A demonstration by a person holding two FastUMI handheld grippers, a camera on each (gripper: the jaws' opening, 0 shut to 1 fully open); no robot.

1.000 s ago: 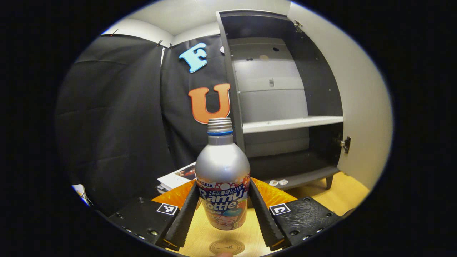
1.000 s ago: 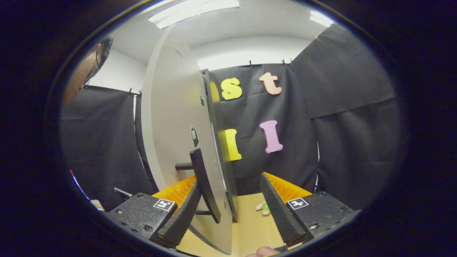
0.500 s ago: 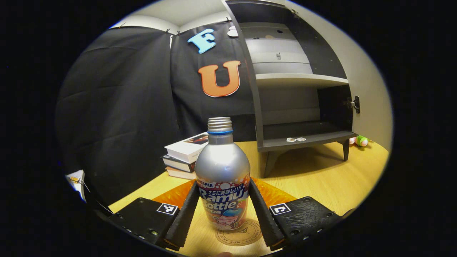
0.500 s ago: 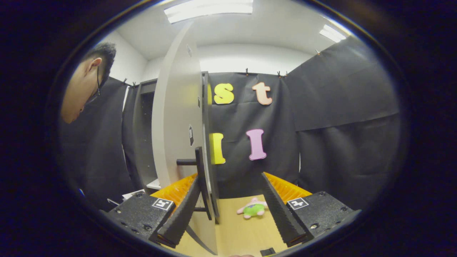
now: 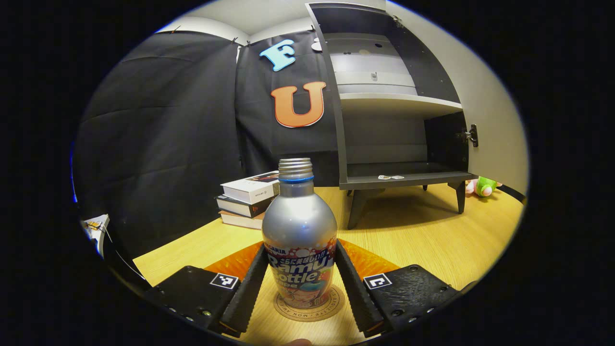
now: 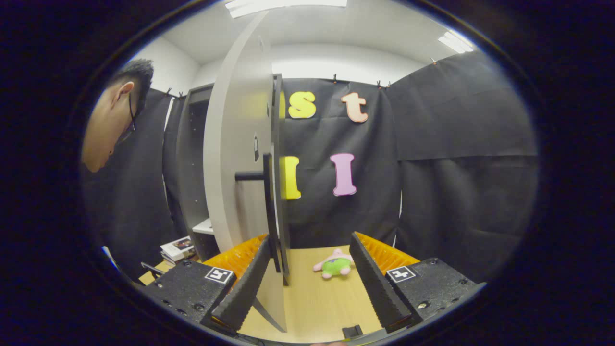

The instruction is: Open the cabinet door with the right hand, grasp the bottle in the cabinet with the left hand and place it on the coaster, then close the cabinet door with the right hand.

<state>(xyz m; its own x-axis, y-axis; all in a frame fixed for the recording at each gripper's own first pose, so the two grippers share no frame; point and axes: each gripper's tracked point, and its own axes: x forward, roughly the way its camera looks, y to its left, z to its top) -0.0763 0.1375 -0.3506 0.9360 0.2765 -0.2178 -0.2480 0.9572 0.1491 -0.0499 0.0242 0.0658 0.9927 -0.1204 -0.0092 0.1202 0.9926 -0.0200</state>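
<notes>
Pinching the bottle, the left gripper hides whether it touches the coaster; right gripper fingers spread.

Bright white ceiling light strips light the booth from overhead, and the grey open cabinet casts soft shadow onto the pale wooden table. Fisheye bending curves straight edges; focus is sharp.

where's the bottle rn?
Left gripper view: bottle upright between the left gripper's fingers, over the coaster, books behind on its left.
</notes>
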